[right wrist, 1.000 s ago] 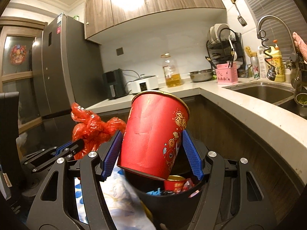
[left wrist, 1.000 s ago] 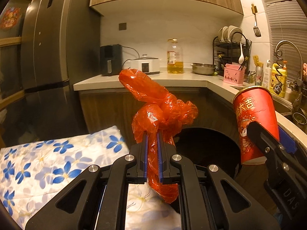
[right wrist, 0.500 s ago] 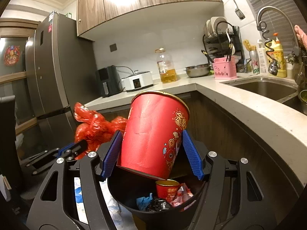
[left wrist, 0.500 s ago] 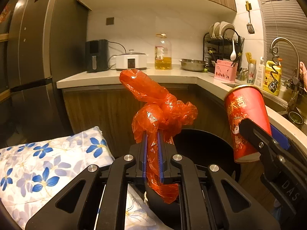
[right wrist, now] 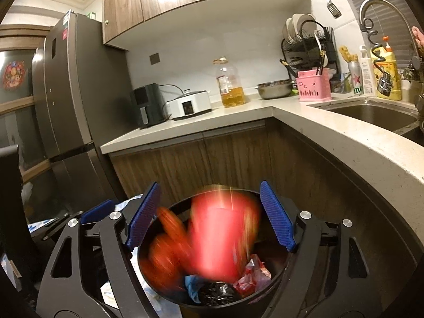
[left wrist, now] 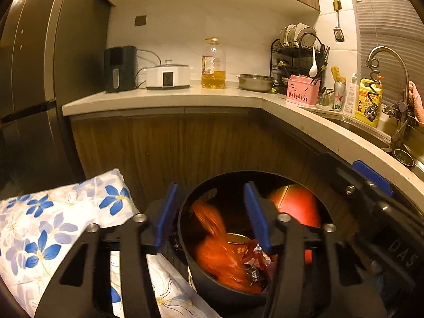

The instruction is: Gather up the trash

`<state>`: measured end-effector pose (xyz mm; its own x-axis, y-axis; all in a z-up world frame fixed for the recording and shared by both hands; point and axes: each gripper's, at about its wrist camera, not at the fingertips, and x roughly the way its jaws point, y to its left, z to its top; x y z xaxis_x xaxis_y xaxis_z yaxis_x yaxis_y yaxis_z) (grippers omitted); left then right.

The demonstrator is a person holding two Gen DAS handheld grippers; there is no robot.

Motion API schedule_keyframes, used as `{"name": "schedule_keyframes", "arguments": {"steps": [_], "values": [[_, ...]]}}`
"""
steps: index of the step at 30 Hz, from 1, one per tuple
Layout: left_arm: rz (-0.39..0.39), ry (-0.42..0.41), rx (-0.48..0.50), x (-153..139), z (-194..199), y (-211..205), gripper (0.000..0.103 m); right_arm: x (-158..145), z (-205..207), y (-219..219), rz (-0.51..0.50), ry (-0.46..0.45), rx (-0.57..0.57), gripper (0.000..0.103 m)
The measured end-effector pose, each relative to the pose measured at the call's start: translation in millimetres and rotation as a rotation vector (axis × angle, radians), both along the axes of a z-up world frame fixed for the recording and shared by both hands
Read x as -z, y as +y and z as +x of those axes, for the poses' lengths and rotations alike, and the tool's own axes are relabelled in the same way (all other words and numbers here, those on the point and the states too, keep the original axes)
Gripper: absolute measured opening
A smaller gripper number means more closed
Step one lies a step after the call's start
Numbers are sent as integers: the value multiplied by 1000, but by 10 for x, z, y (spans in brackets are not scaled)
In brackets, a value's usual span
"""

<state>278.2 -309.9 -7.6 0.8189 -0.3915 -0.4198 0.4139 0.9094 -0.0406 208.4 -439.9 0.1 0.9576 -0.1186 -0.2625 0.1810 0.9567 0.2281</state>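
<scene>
A round black trash bin (left wrist: 185,228) (right wrist: 278,275) stands on the floor under both grippers. My left gripper (left wrist: 209,212) is opening above it, and the crumpled red plastic bag (left wrist: 220,259) (right wrist: 161,259) falls, blurred, into the bin, free of the blue pads. My right gripper (right wrist: 212,212) is opening too. The red paper cup (right wrist: 225,235) (left wrist: 296,206) drops blurred between its pads, touching neither. Wrappers and a small red tub (left wrist: 238,243) lie in the bin. The right gripper's black body (left wrist: 371,212) shows at the left wrist view's right edge.
A blue-flowered white cloth (left wrist: 53,225) lies left of the bin. Wooden cabinet fronts (right wrist: 212,159) and a pale L-shaped counter (right wrist: 344,143) wrap behind and to the right. A dark fridge (right wrist: 74,92) stands on the left. The sink (right wrist: 371,114) is at right.
Both grippers opened over the bin. The red bag left the left pads and the red cup left the right pads; both now fall into the bin. Both views dipped toward the bin.
</scene>
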Motion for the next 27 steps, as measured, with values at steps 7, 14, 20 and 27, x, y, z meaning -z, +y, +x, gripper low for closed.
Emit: {"name": "schedule_keyframes", "arguments": {"steps": [7,14,20,27], "values": [[1,28,-73,47,13,194,75,24,-98,19,-5,45,28,88],[45,8,-173,-3,-253,466,91,25,-293,197,-34,85,31,98],[37,23,-243,-14,-529,765,97,-9,-476,358,-30,116,43,98],[43,56,-278,23,-826,1080,97,-29,-698,624,-63,158,56,98]]}}
